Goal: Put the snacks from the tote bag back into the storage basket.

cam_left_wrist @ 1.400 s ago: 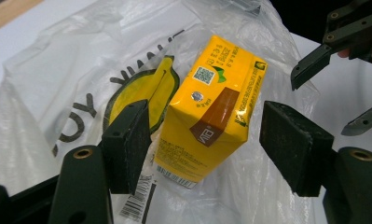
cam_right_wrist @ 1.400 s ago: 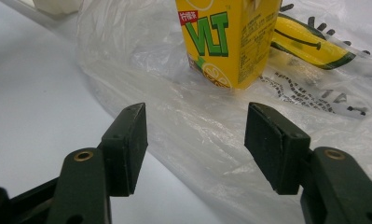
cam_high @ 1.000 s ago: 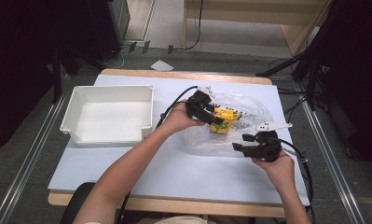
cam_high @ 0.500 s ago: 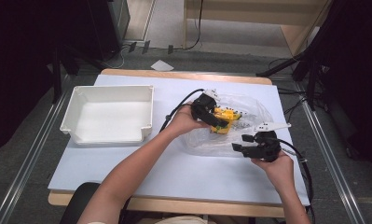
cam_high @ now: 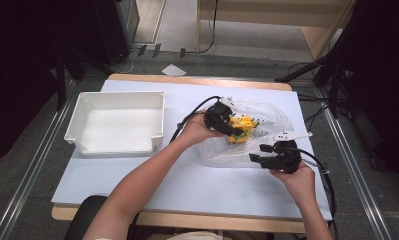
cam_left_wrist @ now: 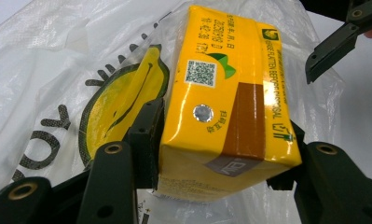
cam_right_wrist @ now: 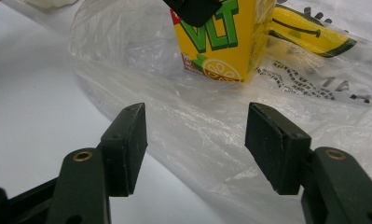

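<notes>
The pale blue surface (cam_high: 152, 185) has plenty of open room on the near side of both tongs, and a bare strip between the left tongs and the white tray (cam_high: 116, 125), which sits well off to their left, near the surface's left edge. Ahead of the right tongs (cam_high: 261, 154) spreads a crumpled clear plastic bag (cam_high: 222, 152) with a yellow banana print, its near edge lying on the surface right in front of their jaws, which stand wide apart with only film between and beyond them. The left tongs (cam_high: 237, 131) are reached into the bag from its left side, clamped on a yellow drink carton (cam_left_wrist: 225, 88); in the left gripper view both jaws press against the carton's two sides, with the bag's film bunched around it. From the right tongs the carton (cam_right_wrist: 218, 37) stands just beyond the bag's nearest folds, apart from their jaws, with the other tongs' black tip over its top edge.
</notes>
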The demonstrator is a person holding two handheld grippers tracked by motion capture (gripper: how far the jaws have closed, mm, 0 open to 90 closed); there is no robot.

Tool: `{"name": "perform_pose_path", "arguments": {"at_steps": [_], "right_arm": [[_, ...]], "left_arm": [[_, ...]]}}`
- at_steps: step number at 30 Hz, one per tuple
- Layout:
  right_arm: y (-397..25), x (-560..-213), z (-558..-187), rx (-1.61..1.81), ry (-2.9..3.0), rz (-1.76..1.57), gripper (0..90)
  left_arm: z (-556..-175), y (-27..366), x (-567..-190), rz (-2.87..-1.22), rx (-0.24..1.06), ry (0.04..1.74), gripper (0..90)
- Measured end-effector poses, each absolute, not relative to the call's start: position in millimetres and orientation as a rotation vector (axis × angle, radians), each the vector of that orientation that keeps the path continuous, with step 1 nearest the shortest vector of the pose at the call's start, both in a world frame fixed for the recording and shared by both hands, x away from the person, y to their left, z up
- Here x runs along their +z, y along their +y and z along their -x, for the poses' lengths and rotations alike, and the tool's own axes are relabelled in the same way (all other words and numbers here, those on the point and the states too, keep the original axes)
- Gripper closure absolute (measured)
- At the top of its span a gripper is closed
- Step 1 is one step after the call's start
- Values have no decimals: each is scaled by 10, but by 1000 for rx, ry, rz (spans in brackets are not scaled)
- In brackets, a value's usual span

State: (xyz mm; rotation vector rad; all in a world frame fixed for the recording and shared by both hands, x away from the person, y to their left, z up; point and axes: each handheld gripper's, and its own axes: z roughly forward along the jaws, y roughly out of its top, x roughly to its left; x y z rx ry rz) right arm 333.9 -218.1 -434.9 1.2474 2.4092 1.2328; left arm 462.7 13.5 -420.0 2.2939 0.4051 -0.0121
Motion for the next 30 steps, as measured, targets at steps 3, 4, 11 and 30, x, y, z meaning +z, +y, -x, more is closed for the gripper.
{"name": "perform_pose_path", "arguments": {"at_steps": [3,4,11,30], "right_arm": [[-2185,-4355,-3342,1233,2411,-1247,397],[-2187,-4355,-3342,1232,2410,-1247,397],[-2193,-4359,-3345,1234,2407,-1251,398],[-2183,-4353,-3337,1253,2406,-1256,398]], "left_arm": [[-4620,132,-4188,-2303,2,410,508],[-4617,131,-4186,-2305,6,412,510],[-4615,132,-4156,-2319,19,429,520],[-4569,210,-3911,-2293,17,458,525]]}}
